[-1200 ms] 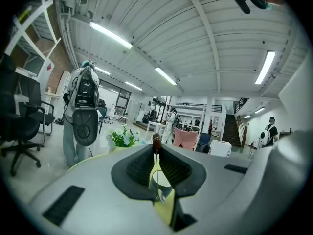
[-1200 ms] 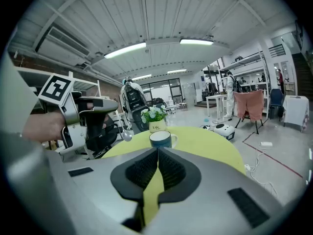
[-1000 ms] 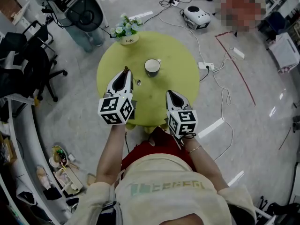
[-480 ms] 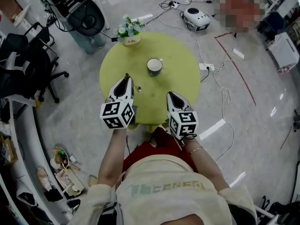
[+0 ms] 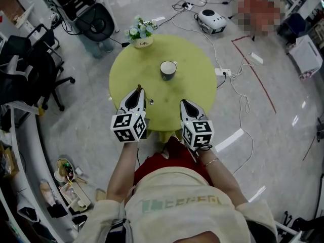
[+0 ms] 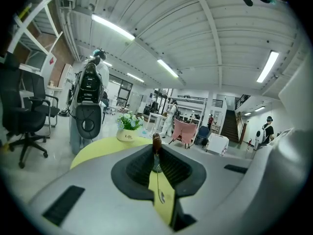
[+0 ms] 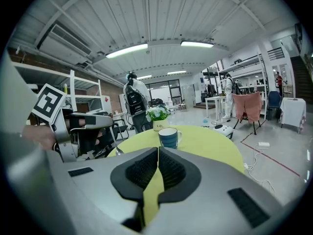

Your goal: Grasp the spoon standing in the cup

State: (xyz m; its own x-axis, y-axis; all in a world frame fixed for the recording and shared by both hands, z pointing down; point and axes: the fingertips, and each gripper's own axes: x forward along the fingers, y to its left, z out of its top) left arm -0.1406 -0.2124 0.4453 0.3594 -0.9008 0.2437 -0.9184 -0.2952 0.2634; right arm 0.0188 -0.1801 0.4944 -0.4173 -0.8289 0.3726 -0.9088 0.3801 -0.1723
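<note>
Head view showed a grey polished floor running all round, with white cables trailing over it at the right and a red line marked beside them. Black office chairs stood at the left, and a black machine stood beyond the far left edge of the round yellow-green tabletop. A small white device sat on the floor further back. The left gripper view took in a white beamed ceiling with strip lights.

The person stood at the near edge of the tabletop, both arms stretched over it. The left hand-held gripper hung above the near left part, its jaws clamped on the spoon. The spoon stood upright, brown handle end on top, bowl hanging below the jaws, well apart from the cup. The right hand-held gripper hovered near the front edge, jaws pressed together with nothing in them.

The cup stood alone near the middle of the tabletop, ahead of both grippers with open surface between. A flower pot sat at the far left rim.
</note>
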